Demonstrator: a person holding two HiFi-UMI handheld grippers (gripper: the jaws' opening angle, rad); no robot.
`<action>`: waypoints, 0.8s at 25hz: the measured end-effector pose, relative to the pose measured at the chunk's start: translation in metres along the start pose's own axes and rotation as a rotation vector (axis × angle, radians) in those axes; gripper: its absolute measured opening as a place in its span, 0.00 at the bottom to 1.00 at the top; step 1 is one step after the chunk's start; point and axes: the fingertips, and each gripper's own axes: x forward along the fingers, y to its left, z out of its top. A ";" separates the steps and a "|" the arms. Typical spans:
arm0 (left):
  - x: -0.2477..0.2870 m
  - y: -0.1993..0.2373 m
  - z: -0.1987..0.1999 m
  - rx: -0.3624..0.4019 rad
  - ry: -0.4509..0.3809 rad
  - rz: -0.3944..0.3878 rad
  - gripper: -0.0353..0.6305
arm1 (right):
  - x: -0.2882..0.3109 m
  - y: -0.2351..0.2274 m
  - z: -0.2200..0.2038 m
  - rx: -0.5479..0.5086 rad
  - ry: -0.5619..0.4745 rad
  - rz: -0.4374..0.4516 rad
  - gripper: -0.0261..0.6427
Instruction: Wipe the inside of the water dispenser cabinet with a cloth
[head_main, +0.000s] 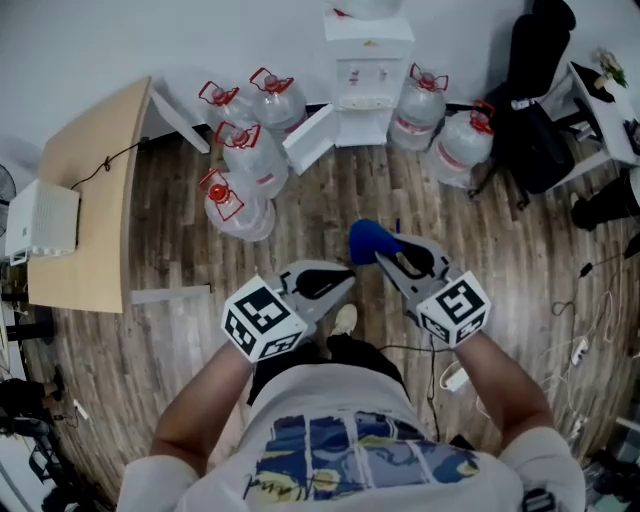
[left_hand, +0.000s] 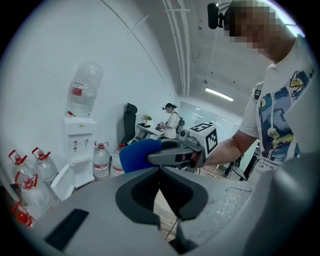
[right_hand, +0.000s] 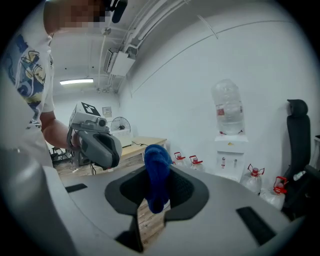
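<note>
Wood-plank floor (head_main: 320, 200) spreads out below me, with a pale bench (head_main: 85, 190) at the left. Against the far wall stands the white water dispenser (head_main: 367, 75), its low cabinet door (head_main: 308, 138) swung open, flanked by clear water bottles (head_main: 250, 150) with red caps. I hold both tools well short of it. My left gripper (head_main: 345, 285) has its jaws together on nothing. My right gripper (head_main: 380, 256) has its jaws pinched on the blue cloth (head_main: 370, 240), which bunches above them and droops below.
</note>
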 end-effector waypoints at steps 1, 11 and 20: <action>0.008 0.001 0.004 0.007 0.007 -0.018 0.06 | 0.001 -0.008 0.004 -0.008 0.001 -0.002 0.16; 0.076 0.027 0.026 0.037 0.043 -0.197 0.06 | 0.033 -0.088 0.016 -0.027 0.019 -0.086 0.16; 0.110 0.095 0.057 0.049 0.045 -0.344 0.06 | 0.105 -0.165 0.020 0.006 0.062 -0.137 0.16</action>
